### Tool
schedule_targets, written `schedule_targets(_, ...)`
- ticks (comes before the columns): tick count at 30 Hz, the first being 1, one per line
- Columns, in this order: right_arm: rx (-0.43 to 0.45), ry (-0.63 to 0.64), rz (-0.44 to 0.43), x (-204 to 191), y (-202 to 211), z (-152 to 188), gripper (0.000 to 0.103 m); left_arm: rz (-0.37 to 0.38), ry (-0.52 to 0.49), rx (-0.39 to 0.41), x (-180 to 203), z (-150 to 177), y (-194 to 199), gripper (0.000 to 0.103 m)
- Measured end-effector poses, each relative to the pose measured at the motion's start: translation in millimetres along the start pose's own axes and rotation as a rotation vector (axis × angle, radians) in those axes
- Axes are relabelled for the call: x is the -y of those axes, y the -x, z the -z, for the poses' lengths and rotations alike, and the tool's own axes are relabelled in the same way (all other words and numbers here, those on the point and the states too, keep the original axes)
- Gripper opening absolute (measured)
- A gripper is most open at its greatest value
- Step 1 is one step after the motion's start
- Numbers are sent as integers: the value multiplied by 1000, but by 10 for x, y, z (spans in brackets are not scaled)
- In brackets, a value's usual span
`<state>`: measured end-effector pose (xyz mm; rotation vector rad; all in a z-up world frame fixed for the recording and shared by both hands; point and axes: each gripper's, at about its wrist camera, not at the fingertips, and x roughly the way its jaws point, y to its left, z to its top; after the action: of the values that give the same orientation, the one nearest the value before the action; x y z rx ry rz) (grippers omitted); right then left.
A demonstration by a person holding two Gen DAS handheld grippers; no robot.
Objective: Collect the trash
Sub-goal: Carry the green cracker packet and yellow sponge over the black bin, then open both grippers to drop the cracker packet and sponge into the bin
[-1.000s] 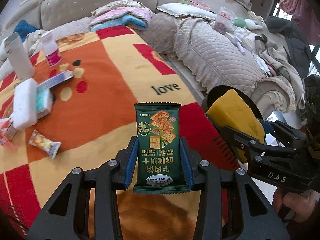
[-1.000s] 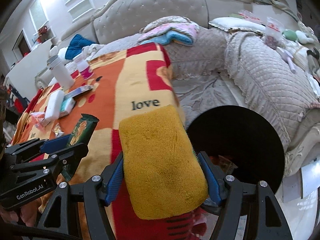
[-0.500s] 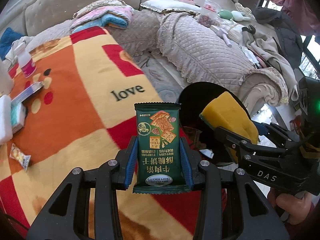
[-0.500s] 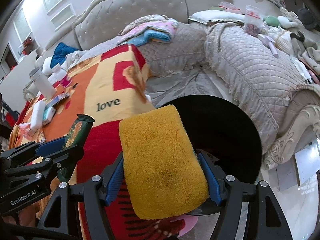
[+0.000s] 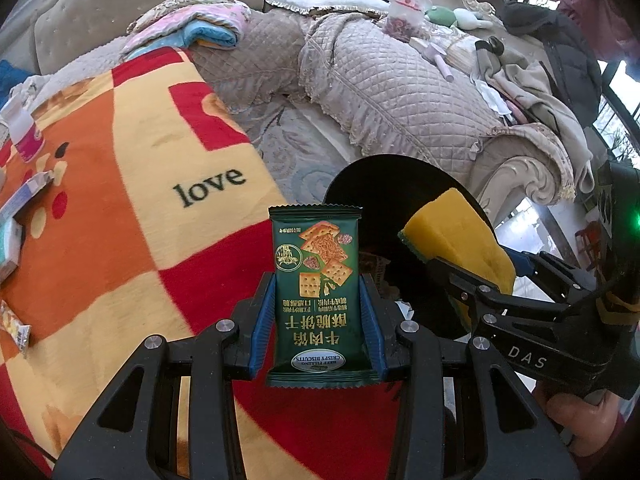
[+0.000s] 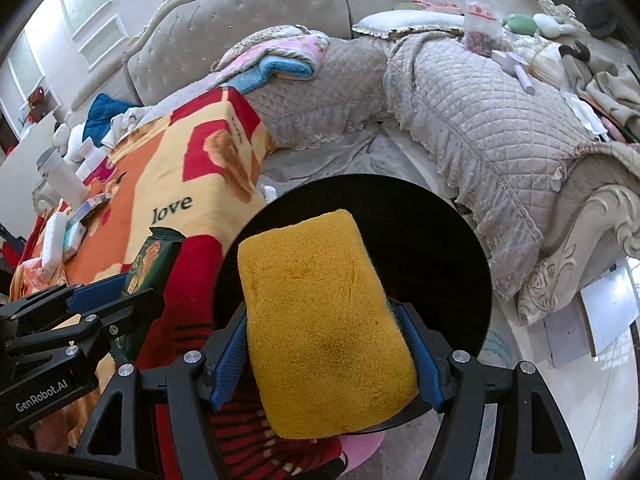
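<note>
My left gripper (image 5: 318,316) is shut on a green biscuit packet (image 5: 316,280), held upright over the red edge of the blanket beside the black bin (image 5: 384,184). My right gripper (image 6: 326,344) is shut on a yellow sponge (image 6: 320,312), held over the black bin (image 6: 420,232). The sponge (image 5: 456,240) also shows in the left wrist view, over the bin's opening. The packet (image 6: 150,260) shows at the left of the right wrist view, short of the bin's rim.
An orange, yellow and red "love" blanket (image 5: 132,184) covers the table, with a small bottle (image 5: 24,136), boxes (image 5: 24,196) and a snack wrapper (image 5: 14,326) at its left. A quilted grey sofa (image 5: 400,92) with clothes and clutter stands behind the bin.
Both grippers have moved right, off the blanket's middle toward the bin. The sponge now hangs over the bin's opening and the packet is close to its rim.
</note>
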<state>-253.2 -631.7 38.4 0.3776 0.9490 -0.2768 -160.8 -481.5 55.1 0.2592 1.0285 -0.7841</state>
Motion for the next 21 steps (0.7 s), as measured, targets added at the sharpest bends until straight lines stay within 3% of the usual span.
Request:
schedule_targets(13,-13,-31,13,120,-73,-7,69,36,-22,8,61,-44,-109,38)
schedule_targets(21,-7,-54,21,170,-68,-32,72,119,-16,15,64,-53,-126,39)
